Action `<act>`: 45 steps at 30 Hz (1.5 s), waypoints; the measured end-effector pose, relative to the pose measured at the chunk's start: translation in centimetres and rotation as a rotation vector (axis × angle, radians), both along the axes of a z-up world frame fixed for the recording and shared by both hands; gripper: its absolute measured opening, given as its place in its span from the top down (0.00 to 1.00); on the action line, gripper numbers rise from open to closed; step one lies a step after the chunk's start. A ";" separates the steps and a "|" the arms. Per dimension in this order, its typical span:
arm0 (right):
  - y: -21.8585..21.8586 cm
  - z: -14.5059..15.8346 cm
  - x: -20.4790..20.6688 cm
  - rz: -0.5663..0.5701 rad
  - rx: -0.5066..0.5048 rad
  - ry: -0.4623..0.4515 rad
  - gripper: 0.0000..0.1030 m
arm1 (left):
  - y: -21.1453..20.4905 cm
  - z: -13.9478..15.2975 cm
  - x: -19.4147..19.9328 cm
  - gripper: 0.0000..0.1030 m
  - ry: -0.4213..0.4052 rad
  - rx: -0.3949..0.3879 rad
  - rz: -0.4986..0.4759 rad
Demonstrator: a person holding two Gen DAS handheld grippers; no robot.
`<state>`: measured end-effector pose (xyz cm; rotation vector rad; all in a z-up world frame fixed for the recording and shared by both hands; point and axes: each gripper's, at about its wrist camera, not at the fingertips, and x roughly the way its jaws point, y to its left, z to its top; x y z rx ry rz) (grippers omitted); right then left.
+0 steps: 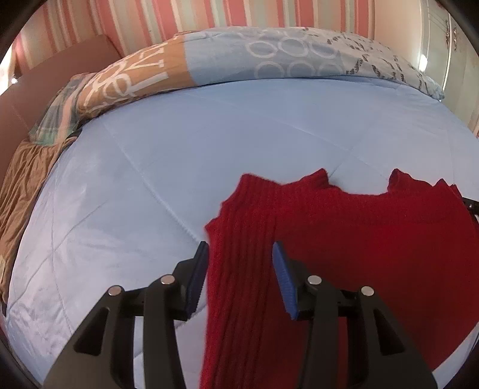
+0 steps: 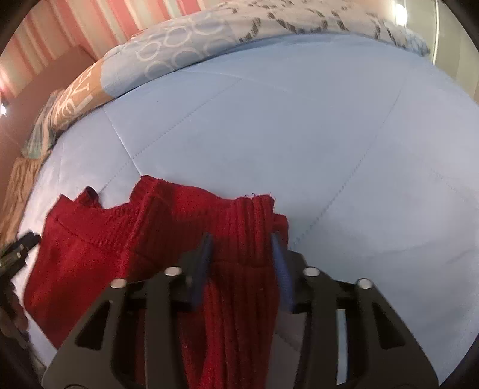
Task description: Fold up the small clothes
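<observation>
We could not follow the red knitted garment (image 1: 344,254) to its near end: in both wrist views it ran under the grippers and out of the bottom of the picture. The right wrist view was blurred, so the pads' contact was hard to judge. The left gripper (image 1: 239,254) stood released, its blue pads either side of a ribbed sleeve without pressing on it. The right gripper (image 2: 242,248) had a ribbed band of the knit between its pads; we could not tell whether they gripped it. The garment lay spread on the near part of a pale blue quilted bedspread (image 1: 179,143). At the far edge lay a blue and tan patterned duvet (image 1: 239,59), with tan fabric (image 1: 21,185) bunched at the left. A pink striped wall (image 1: 239,15) stood behind.
</observation>
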<state>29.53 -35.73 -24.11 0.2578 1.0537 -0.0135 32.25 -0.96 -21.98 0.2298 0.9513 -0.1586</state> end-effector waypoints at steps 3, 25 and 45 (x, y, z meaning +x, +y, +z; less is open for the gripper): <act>0.1 0.6 -0.3 -0.017 -0.066 -0.042 0.84 | -1.5 -1.9 1.0 0.55 0.020 0.110 -0.001; 14.1 2.6 -9.0 0.225 -0.114 -0.214 0.47 | -6.2 -0.6 -9.4 0.51 -0.100 0.021 -0.215; 9.6 2.2 -8.6 0.108 -0.136 -0.235 0.38 | -5.8 1.0 -5.0 0.41 -0.144 -0.001 -0.170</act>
